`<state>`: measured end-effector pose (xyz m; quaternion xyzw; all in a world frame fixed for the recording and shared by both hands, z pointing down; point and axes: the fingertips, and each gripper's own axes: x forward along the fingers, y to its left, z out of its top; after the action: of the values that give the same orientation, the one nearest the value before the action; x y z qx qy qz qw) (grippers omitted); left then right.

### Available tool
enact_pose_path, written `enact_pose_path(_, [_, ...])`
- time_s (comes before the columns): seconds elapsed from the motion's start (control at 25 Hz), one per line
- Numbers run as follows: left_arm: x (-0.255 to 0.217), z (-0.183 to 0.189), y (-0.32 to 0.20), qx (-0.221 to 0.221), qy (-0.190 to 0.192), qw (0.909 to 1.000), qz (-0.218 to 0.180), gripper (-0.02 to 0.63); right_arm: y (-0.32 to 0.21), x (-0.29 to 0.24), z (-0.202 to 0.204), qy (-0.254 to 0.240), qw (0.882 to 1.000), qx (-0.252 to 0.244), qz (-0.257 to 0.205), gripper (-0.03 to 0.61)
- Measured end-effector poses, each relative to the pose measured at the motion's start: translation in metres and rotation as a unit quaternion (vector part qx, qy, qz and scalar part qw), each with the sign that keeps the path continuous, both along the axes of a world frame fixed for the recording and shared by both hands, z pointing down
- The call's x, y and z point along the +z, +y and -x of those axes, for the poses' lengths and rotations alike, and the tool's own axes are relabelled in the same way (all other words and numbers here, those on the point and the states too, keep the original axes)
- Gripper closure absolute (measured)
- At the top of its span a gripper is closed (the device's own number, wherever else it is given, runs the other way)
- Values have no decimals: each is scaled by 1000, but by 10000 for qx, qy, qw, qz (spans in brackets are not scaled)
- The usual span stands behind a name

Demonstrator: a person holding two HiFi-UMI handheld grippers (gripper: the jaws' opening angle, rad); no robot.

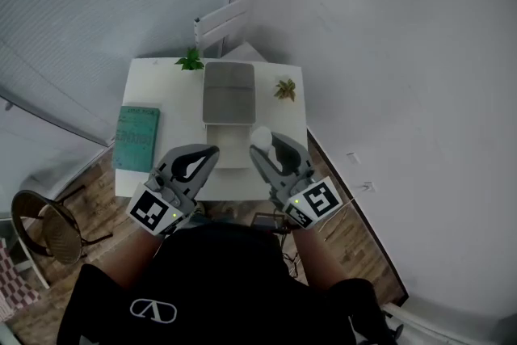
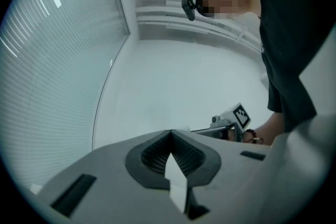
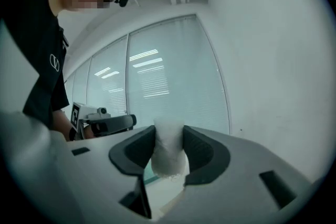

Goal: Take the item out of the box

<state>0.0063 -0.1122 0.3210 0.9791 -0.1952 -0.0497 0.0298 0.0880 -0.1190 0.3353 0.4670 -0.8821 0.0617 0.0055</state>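
In the head view the grey box (image 1: 229,93) stands open in the middle of the white table (image 1: 153,85), its lower part (image 1: 230,148) towards me. My right gripper (image 1: 263,145) is raised over the table's near edge, shut on a small white item (image 1: 260,136). In the right gripper view that white item (image 3: 168,150) sits pinched between the dark pads (image 3: 198,150). My left gripper (image 1: 213,150) hovers beside it on the left, jaws together and nothing in them. In the left gripper view the left gripper (image 2: 170,134) points up at a wall.
A green book (image 1: 136,137) lies at the table's left edge. Two small plants (image 1: 191,61) (image 1: 284,89) stand at the back beside the box. A round chair (image 1: 40,229) stands on the wooden floor at the left, a white rack (image 1: 224,18) behind the table.
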Motion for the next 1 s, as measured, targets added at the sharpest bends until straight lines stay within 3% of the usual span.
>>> enact_pose_path(0.4, [-27,1,1,31,66,9995,-315,609,28,-54,-8,-349,9929,358,-1080,411])
enact_pose_path(1.0, [-38,5,11,-74,80,9988,-467,609,38,-65,-10,-511,9888,442,-1333,413])
